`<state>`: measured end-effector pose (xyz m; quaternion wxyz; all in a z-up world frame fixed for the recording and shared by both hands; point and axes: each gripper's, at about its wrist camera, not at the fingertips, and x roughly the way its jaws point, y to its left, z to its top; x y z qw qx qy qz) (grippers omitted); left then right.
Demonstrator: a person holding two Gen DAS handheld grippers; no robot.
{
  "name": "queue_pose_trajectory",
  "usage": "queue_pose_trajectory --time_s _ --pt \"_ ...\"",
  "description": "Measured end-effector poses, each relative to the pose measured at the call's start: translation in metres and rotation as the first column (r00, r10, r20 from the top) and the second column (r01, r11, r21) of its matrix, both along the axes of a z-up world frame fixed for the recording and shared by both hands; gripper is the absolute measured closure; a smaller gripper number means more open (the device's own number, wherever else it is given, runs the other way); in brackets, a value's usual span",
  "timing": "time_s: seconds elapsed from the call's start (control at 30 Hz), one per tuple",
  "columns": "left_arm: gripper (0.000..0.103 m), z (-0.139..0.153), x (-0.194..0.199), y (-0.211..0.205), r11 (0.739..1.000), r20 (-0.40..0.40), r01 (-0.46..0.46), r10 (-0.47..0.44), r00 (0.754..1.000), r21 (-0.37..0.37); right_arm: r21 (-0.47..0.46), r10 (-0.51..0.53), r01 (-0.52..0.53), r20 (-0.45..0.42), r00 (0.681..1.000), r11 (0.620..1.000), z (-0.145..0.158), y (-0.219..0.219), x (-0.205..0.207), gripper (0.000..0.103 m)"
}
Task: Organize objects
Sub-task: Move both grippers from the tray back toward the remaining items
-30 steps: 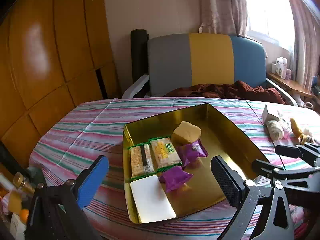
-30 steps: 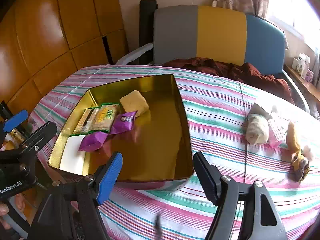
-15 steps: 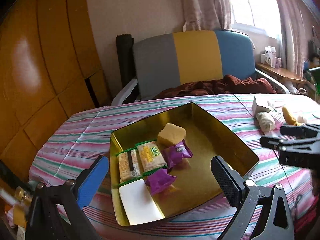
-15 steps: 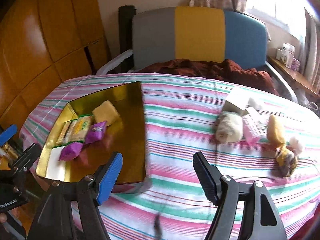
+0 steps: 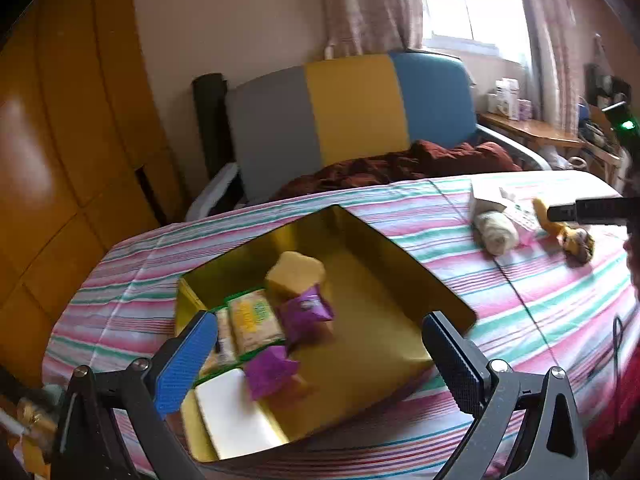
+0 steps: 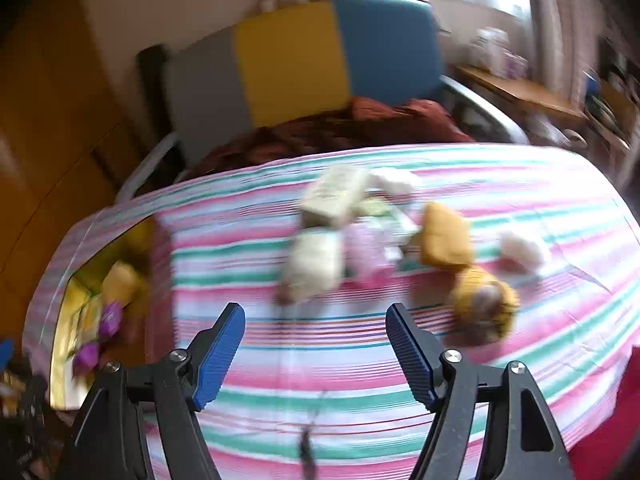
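Gold tin (image 5: 400, 264) at left part of bench (image 5: 540, 304), already half full of snacks. Left claw (image 5: 316, 360) apart, empty, above tin. Loose pile (image 6: 320, 264) near far right edge. Right claw (image 6: 316, 356) apart, empty, before pile. Risk: items crowded and touching, so claw can catch two or push one off edge.
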<state>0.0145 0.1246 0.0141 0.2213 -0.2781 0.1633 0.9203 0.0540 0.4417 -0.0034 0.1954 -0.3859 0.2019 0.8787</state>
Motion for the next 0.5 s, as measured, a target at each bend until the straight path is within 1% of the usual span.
queue_pose_trajectory --time_s 0.13,0.23,0.33,0.4,0.47,0.5 --pt "0.0 -0.003 0.002 0.014 0.999 0.021 0.05 -0.05 0.999 0.003 -0.048 -0.138 0.138 0.002 0.99 0.989 -0.003 0.055 0.02 0.029" --pt "0.0 -0.007 0.004 0.025 0.996 0.038 0.085 -0.085 0.996 -0.003 -0.108 -0.229 0.228 0.009 0.973 0.968 -0.012 0.093 0.033 0.029" --pt "0.0 -0.011 0.005 0.036 0.993 0.057 0.114 -0.113 0.992 -0.011 -0.18 -0.294 0.294 0.023 0.955 0.939 -0.026 0.119 0.042 0.029" --pt "0.0 -0.012 0.005 0.044 0.991 0.072 0.133 -0.132 0.989 -0.01 -0.256 -0.337 0.34 0.055 0.94 0.905 -0.041 0.131 0.048 0.029" --pt "0.0 -0.014 0.005 0.052 0.989 0.08 0.149 -0.147 0.986 -0.012 -0.321 -0.344 0.355 0.092 0.935 0.878 -0.053 0.14 0.051 0.029" --pt "0.0 -0.014 0.005 0.056 0.988 0.086 0.157 -0.155 0.984 -0.013 -0.326 -0.344 0.359 0.104 0.933 0.874 -0.056 0.141 0.051 0.029"
